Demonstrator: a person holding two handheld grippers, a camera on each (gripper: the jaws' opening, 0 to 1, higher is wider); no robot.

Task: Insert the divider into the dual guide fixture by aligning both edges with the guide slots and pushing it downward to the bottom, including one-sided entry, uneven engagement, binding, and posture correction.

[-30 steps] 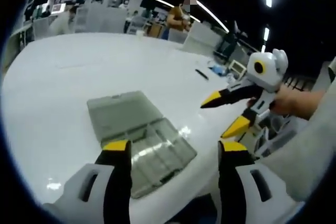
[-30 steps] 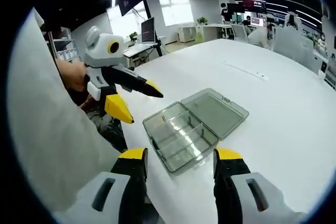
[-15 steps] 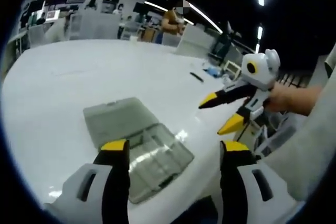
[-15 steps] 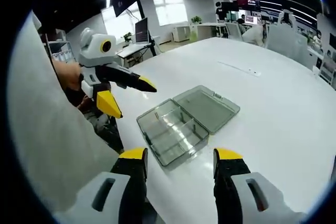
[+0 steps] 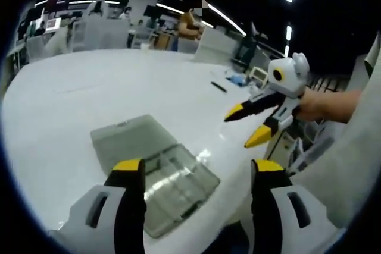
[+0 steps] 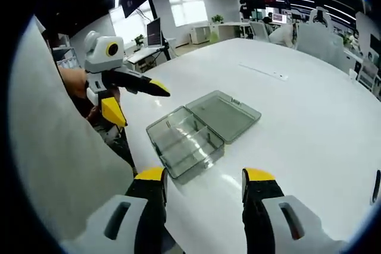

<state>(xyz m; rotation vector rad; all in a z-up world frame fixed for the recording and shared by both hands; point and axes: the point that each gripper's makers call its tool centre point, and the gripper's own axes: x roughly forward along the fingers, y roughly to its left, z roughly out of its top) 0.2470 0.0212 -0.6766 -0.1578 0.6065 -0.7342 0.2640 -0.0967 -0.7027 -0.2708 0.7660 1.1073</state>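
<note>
in the left gripper view our left claw [image 5: 196,173] stood wide open with nothing between its yellow-tipped jaws, held above the near edge of the white tabletop [image 5: 89,87]. just beyond and between those jaws lay the clear plastic compartment box [image 5: 158,173], its lid [image 5: 125,138] folded flat open on the tabletop on the far side and still joined to the tray. we could see thin partition walls inside the tray, but we could not tell whether the divider was one of them or whether any of them was loose. our right claw [image 5: 243,126] came in from the right of that view, held in a hand [image 5: 321,105], its jaws spread and gripping nothing, hanging in the air well apart from the box. a dark pen-like thing [image 5: 218,87] lay farther back on the tabletop.

in the right gripper view the right claw [image 6: 202,182] was likewise wide open and empty, above the tabletop [image 6: 309,123] edge. the compartment box [image 6: 186,141] lay ahead of it, the lid [image 6: 223,115] spread to the right of the tray. the left claw [image 6: 140,102] hung at the left, jaws apart, clear of the box. a pale sleeve [image 6: 53,159] covered the left side of this view.
</note>
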